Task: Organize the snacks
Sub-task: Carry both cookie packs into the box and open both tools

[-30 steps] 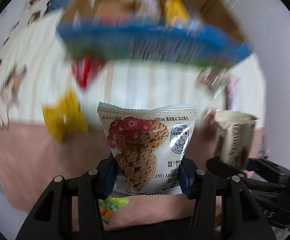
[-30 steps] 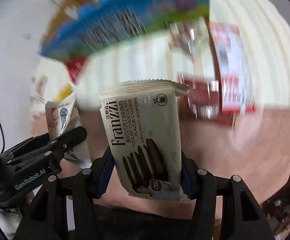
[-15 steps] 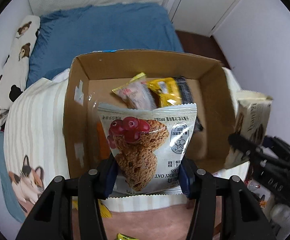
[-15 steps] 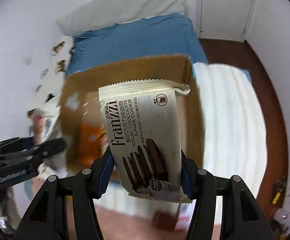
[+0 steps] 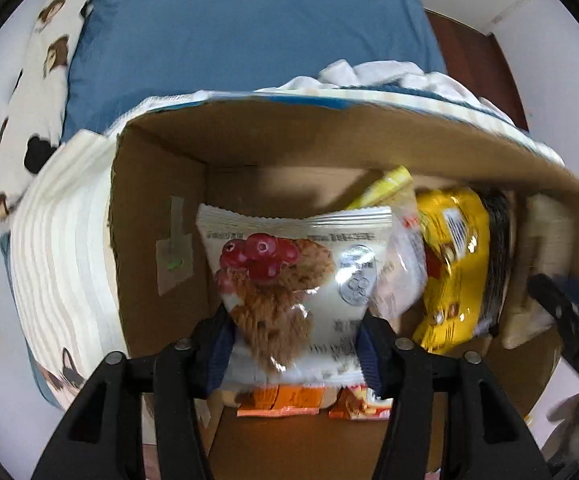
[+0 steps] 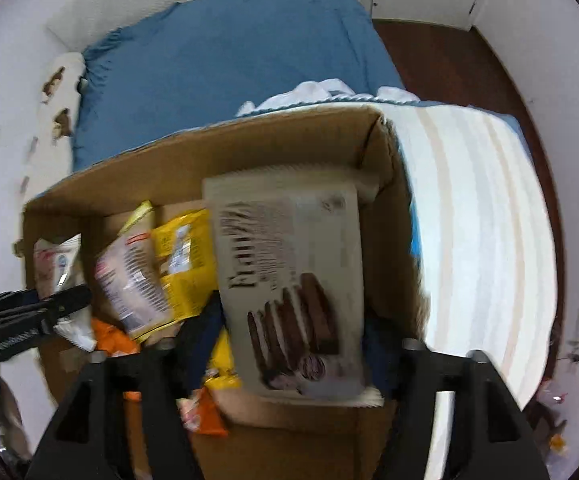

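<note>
Over the box (image 5: pixel 161 184), gripped cookie packets (image 5: pixel 295 292).

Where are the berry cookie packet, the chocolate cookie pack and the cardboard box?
berry cookie packet (image 5: pixel 289 276), left wrist view, printed front.
chocolate cookie pack (image 6: pixel 293 280), right wrist view, front face.
cardboard box (image 5: pixel 273 136), left wrist view, far inner wall.

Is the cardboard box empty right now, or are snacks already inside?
Not empty. The cardboard box holds a yellow packet, a clear-wrapped packet and orange packets on its floor.
</note>
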